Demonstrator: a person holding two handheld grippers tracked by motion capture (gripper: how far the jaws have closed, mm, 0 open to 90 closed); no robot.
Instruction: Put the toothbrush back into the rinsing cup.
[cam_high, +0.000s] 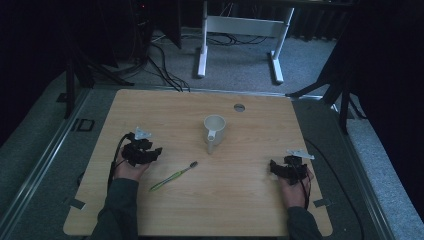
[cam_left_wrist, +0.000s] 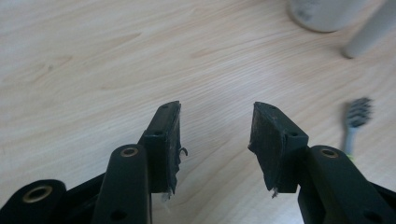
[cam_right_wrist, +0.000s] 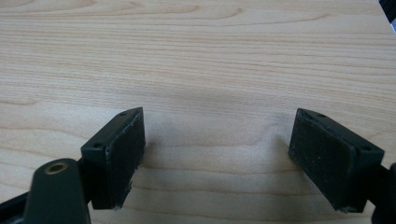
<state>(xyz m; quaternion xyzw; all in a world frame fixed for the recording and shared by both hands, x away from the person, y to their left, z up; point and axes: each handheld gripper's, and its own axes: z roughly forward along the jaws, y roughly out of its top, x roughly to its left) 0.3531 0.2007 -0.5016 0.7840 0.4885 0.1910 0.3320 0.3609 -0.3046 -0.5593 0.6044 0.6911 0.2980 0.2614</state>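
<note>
A white mug (cam_high: 214, 131) with its handle toward me stands mid-table; its base (cam_left_wrist: 322, 13) shows at the top right of the left gripper view. A green toothbrush (cam_high: 174, 176) with a grey head (cam_left_wrist: 358, 113) lies slanted on the wood between the mug and my left hand. My left gripper (cam_high: 159, 152) rests at the left of the table, pointing right, open with bare wood between its jaws (cam_left_wrist: 215, 140). The right gripper (cam_high: 271, 168) sits at the right side, pointing left, open wide over bare table (cam_right_wrist: 217, 154).
The wooden table (cam_high: 240, 200) has a round grey cable port (cam_high: 239, 107) near its far edge. Beyond it stand a white desk frame (cam_high: 240, 30) and floor cables (cam_high: 160, 65). Dark stands flank both sides.
</note>
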